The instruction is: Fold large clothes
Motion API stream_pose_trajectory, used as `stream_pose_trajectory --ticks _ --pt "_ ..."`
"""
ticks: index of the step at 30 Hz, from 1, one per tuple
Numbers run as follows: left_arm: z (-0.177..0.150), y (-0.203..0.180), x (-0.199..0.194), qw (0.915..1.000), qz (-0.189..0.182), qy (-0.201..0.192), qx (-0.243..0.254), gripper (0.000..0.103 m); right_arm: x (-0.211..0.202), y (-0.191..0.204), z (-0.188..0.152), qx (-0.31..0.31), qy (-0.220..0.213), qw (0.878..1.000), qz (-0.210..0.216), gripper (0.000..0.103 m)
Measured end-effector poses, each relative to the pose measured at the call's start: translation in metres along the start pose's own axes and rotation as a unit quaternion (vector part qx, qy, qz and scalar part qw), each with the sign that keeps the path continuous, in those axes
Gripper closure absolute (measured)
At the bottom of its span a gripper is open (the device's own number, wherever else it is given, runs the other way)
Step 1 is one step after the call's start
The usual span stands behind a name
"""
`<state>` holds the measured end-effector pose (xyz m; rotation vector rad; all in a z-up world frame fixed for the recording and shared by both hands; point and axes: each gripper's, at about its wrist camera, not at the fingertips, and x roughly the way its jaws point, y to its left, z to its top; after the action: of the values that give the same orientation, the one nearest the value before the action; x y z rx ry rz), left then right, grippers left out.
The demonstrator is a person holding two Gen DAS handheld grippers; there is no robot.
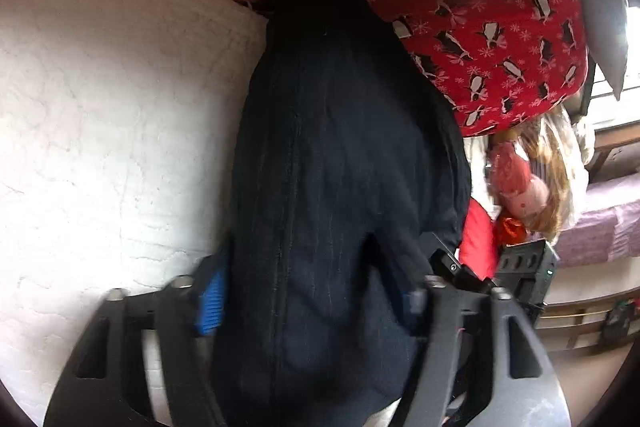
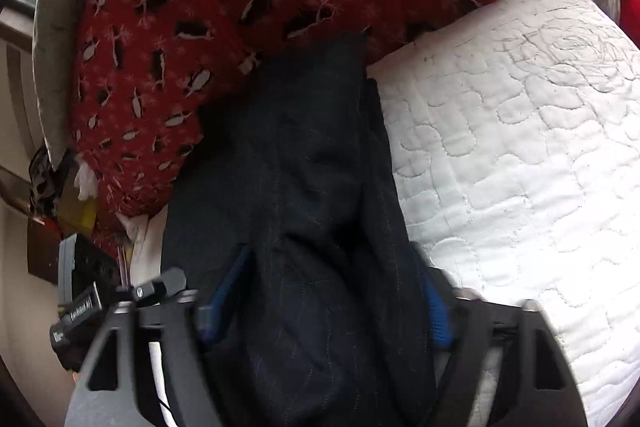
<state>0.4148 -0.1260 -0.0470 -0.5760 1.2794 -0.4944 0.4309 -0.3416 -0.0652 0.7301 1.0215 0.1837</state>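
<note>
A long dark navy pinstriped garment (image 1: 344, 131) lies lengthwise on the white quilted bed cover (image 1: 100, 107), its far end touching a red penguin-print blanket (image 1: 460, 7). My left gripper (image 1: 312, 291) is shut on the garment's near end, with the cloth bunched between the blue pads (image 1: 210, 301). In the right wrist view the same garment (image 2: 312, 147) runs away from the camera. My right gripper (image 2: 332, 291) is shut on its near end, the cloth filling the gap between the blue pads (image 2: 438, 311). Both grips sit side by side on the same end.
The red penguin blanket (image 2: 200, 27) is heaped across the far side of the white quilt (image 2: 520, 147). A doll in clear plastic (image 1: 528, 179) and a red item (image 1: 478, 239) lie off the bed's edge. A grey pillow (image 1: 600, 7) sits behind the blanket.
</note>
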Motion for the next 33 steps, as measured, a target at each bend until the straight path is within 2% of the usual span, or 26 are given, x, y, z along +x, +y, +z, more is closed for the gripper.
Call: stream_pose_trajectory --ticks 1,4,6,9,12,17,20,24,28,31,33 --pt "-0.001 -0.003 -0.001 0.9999 0.008 -0.005 0.008 0.062 0.0 0.001 -0.002 -0.007 0.0 1.0 0.0 0.061" --pt "-0.006 -0.014 -0.012 0.9987 0.024 -0.024 0.039 0.082 -0.01 0.016 -0.007 -0.046 -0.026 0.998 -0.018 0.075" --pt "-0.012 -0.022 -0.024 0.9974 0.031 -0.038 0.052 0.086 -0.018 0.028 -0.012 -0.051 -0.046 0.997 -0.03 0.079" --pt "-0.022 -0.029 -0.041 0.9954 0.047 -0.05 0.067 0.086 -0.03 0.046 -0.018 -0.066 -0.07 0.994 -0.041 0.082" --pt "-0.037 -0.031 -0.061 0.9934 0.059 -0.063 0.076 0.087 -0.043 0.064 -0.029 -0.071 -0.083 0.993 -0.034 0.086" --pt "-0.067 -0.023 -0.098 0.9875 0.091 -0.085 0.096 0.087 -0.056 0.089 -0.059 -0.073 -0.075 0.995 -0.011 0.087" --pt "-0.081 -0.006 -0.118 0.9879 0.102 -0.081 0.084 0.087 -0.053 0.102 -0.077 -0.06 -0.056 0.997 0.004 0.087" --pt "-0.104 0.025 -0.151 0.989 0.106 -0.08 0.065 0.087 -0.051 0.122 -0.111 -0.044 -0.032 0.997 0.046 0.087" --pt "-0.126 0.055 -0.175 0.9888 0.115 -0.08 0.052 0.086 -0.048 0.125 -0.145 -0.011 -0.013 0.996 0.092 0.087" --pt "-0.133 0.078 -0.165 0.9883 0.134 -0.063 0.034 0.078 -0.031 0.119 -0.169 0.017 0.001 0.996 0.091 0.086" --pt "-0.137 0.096 -0.156 0.9839 0.169 -0.05 0.026 0.073 -0.017 0.111 -0.179 0.03 0.008 0.998 0.057 0.08"
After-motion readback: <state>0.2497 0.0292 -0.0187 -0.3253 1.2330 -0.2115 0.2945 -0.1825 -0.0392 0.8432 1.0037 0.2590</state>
